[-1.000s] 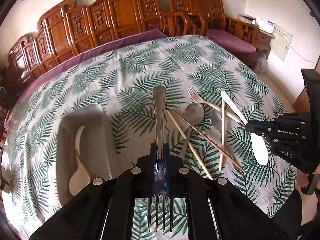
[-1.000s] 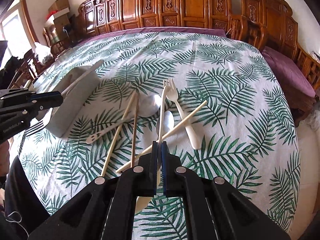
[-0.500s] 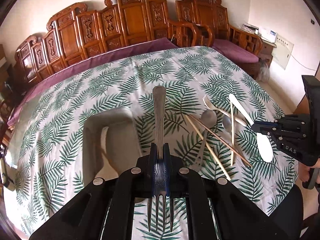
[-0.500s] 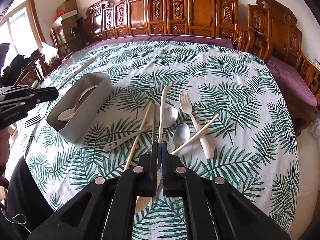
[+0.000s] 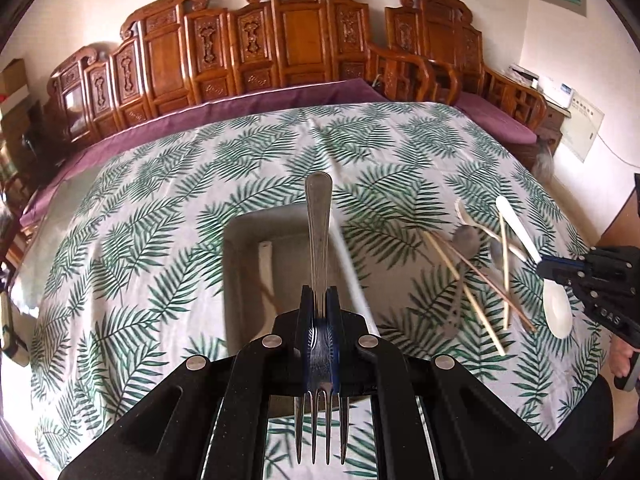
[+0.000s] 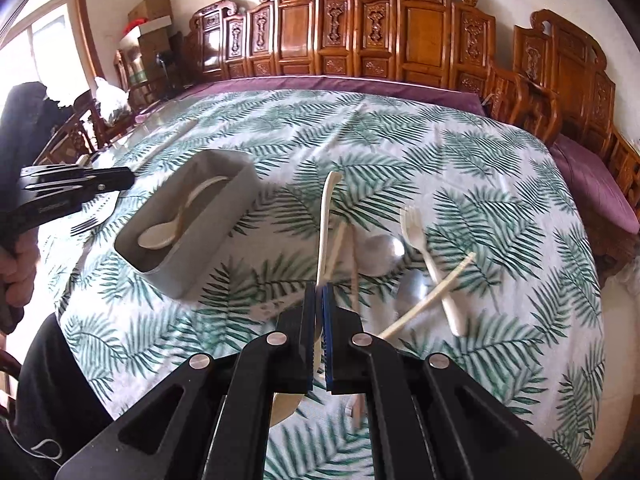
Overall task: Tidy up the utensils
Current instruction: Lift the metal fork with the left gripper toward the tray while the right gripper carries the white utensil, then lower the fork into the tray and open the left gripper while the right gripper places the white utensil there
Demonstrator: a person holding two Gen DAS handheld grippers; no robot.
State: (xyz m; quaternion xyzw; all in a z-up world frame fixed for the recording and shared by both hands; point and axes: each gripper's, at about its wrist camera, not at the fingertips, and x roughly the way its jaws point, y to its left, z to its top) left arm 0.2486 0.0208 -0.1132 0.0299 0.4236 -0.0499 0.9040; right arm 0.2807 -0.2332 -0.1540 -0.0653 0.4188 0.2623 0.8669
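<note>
Spread under a leaf-print cloth, the tabletop [image 6: 500, 168] carries a grey bin [image 6: 216, 216] toward the left with one pale spoon [image 6: 172, 228] already inside, presumably the collecting place, and a loose heap of chopsticks, spoons and a plastic fork [image 6: 424, 248] well apart to the right, still to sort. Poised over the bin, left hand-held gripper [image 5: 319, 304] clamped on a metal fork [image 5: 319, 216], handle forward, tines back, likely for dropping in lengthwise. Above the heap, right hand-held gripper [image 6: 319, 300] pinched on a cream spoon [image 6: 325, 216], bowl hanging below, seemingly next in line.

Both tongs, left [image 5: 320, 312] and right [image 6: 319, 312], are matte black plastic with blue ribbed pads and round silver screws. White lettering marks their sides. Bare fingers [image 6: 18, 264] and dark clothing show.
</note>
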